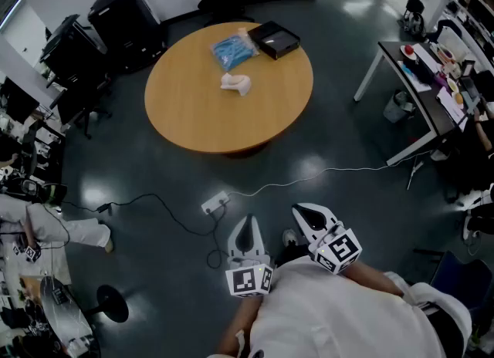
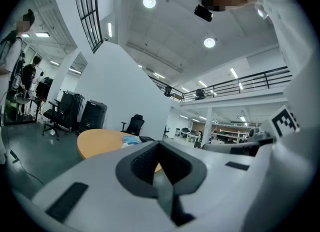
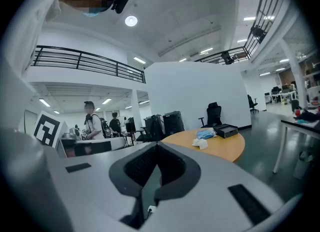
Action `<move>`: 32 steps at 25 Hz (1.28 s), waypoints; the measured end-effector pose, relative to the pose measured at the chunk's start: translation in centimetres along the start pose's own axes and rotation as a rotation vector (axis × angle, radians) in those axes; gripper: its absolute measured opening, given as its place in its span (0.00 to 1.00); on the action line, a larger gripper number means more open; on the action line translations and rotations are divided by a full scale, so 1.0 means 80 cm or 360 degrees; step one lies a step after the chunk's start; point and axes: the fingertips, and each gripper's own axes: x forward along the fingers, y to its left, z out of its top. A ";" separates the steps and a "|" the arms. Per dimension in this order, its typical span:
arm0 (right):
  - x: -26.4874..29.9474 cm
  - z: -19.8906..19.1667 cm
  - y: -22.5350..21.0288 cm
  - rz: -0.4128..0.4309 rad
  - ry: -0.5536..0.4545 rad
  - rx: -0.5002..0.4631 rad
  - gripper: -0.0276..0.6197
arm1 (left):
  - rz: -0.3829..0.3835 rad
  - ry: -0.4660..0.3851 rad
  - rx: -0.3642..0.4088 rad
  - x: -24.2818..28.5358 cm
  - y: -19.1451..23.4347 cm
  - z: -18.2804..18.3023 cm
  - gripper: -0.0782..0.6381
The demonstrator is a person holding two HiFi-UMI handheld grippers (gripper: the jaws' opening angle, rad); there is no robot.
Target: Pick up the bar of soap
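The step in hand looks like the approach: nothing has been reached for yet, and the person stands well apart from the table with both tools drawn in at the chest.

The floor point(image 1: 347, 140) is dark, smooth and glossy enough to throw back the ceiling lights. On it stands the table point(image 1: 193, 109), round, with a matte, flat, tan wood-look top. Three things are grouped toward its far side.

The left claw point(image 1: 248, 224) and the right claw point(image 1: 307, 214) are of pale grey hard plastic with dark ribbed pads. On each the jaws are pressed together with nothing between them.

A box point(image 1: 274, 39), black, shallow and square-cornered, sits at the far edge of the table. Just beside it lies a packet point(image 1: 232, 51), blue, soft and crinkled like film wrap. Nearer the middle is a small off-white lump point(image 1: 236, 83), irregular rather than brick-shaped. I take it for the soap, perhaps wrapped, though it is too small to be sure.

A thin white cable point(image 1: 309, 175) runs across the floor to a power strip point(image 1: 214, 203), between the person and the table.

The next move calls for walking up to the table, clear of that cable, then parting one claw's jaws and bringing them down on either side of the lump. If it is bare soap it may be slick, so a square grip across its flanks would be wise.
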 end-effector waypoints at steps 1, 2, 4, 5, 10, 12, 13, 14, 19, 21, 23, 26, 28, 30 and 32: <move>0.001 -0.002 0.000 -0.0004 0.0000 0.0008 0.06 | -0.0005 0.0002 0.0004 0.001 0.001 -0.001 0.12; 0.002 -0.004 -0.001 -0.0007 0.0001 0.0014 0.06 | -0.0010 0.0003 0.0007 0.001 0.001 -0.001 0.12; 0.003 -0.004 -0.003 -0.0011 0.0001 0.0017 0.06 | -0.0015 0.0006 0.0008 0.003 0.001 -0.003 0.12; 0.002 -0.003 -0.005 -0.0011 0.0001 0.0015 0.06 | -0.0013 0.0008 0.0010 0.004 0.001 -0.003 0.12; 0.002 -0.005 -0.012 0.0003 0.0006 0.0019 0.06 | 0.0009 0.0012 0.0018 0.008 -0.002 -0.006 0.12; 0.004 -0.004 -0.015 0.0016 -0.0005 0.0039 0.06 | 0.0027 0.0013 0.0016 0.011 -0.002 -0.004 0.12; 0.005 -0.002 -0.017 0.0025 -0.0016 0.0065 0.06 | 0.0032 0.0014 0.0018 0.013 -0.002 -0.004 0.12; 0.006 -0.001 -0.019 0.0033 -0.0025 0.0098 0.06 | 0.0035 0.0017 0.0024 0.014 -0.002 -0.005 0.12; 0.008 0.000 -0.037 0.0054 -0.0026 0.0115 0.06 | 0.0060 0.0028 0.0041 0.029 -0.009 -0.011 0.12; 0.008 -0.004 -0.042 0.0074 -0.0022 0.0090 0.06 | 0.0070 0.0030 0.0054 0.033 -0.014 -0.016 0.12; 0.018 -0.011 -0.048 0.0105 -0.0012 0.0093 0.06 | 0.0066 0.0058 0.0086 0.039 -0.014 -0.025 0.12; 0.041 -0.020 -0.050 0.0145 0.0045 0.0125 0.06 | 0.0056 0.0108 0.0068 0.045 -0.002 -0.032 0.12; 0.063 -0.020 -0.051 0.0166 0.0055 0.0123 0.06 | 0.0097 0.0098 0.0069 0.061 0.021 -0.026 0.12; 0.094 -0.017 -0.061 0.0174 0.0045 0.0110 0.06 | 0.0142 0.0057 0.0049 0.094 0.052 -0.019 0.12; 0.130 -0.012 -0.078 0.0158 0.0039 0.0089 0.06 | 0.0135 0.0031 0.0024 0.135 0.082 -0.011 0.12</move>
